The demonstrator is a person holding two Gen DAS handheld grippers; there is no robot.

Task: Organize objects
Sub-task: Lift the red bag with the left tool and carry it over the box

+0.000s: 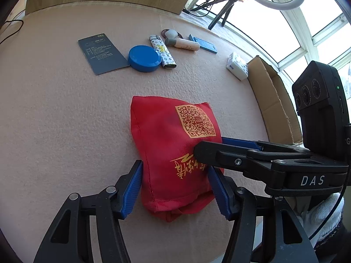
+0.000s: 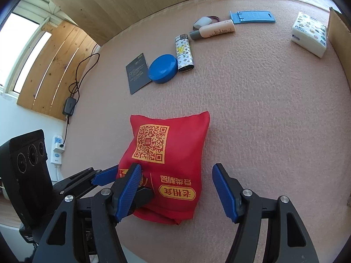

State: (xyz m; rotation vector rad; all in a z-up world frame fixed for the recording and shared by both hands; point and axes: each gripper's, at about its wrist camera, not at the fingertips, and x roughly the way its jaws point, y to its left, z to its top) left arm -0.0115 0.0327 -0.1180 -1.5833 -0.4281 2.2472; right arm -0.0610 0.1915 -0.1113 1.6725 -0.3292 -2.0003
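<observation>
The red fabric pouch (image 1: 175,153) lies flat on the pink felt worktop (image 1: 65,120), printed side up, its gold QR code toward the far end and its mouth toward the operator. It sits near the front edge, well apart from the loose items.

The left tongs (image 1: 175,188) straddle the pouch's near end. Both blue pads sit against its side seams, yet the cloth shows no pinch, so they are judged spread about the pouch rather than clamped on it. The placement suggests an effort to steady the bag or hold its mouth.

The right tongs (image 2: 175,188) stand wide apart and hold nothing. In the right wrist view the left-hand pad overlies the pouch's left edge while the other pad hangs clear over bare felt. In the left wrist view these tongs come in from the side with their tips over the pouch's right edge; contact cannot be confirmed.

At the far side, in a loose row: a dark card (image 1: 103,52), a blue round lid (image 1: 144,58) touching it, a patterned lighter (image 1: 163,53) just beside the lid, a cream tube (image 1: 183,43), a small grey object with a cord (image 1: 171,32), and a blue phone stand (image 1: 204,43). A tissue packet (image 1: 238,65) lies near an open cardboard box (image 1: 276,100) at the right edge.

Judgement: sorting is at an early stage; the pouch is probably the receptacle, and none of the loose items has been collected.
</observation>
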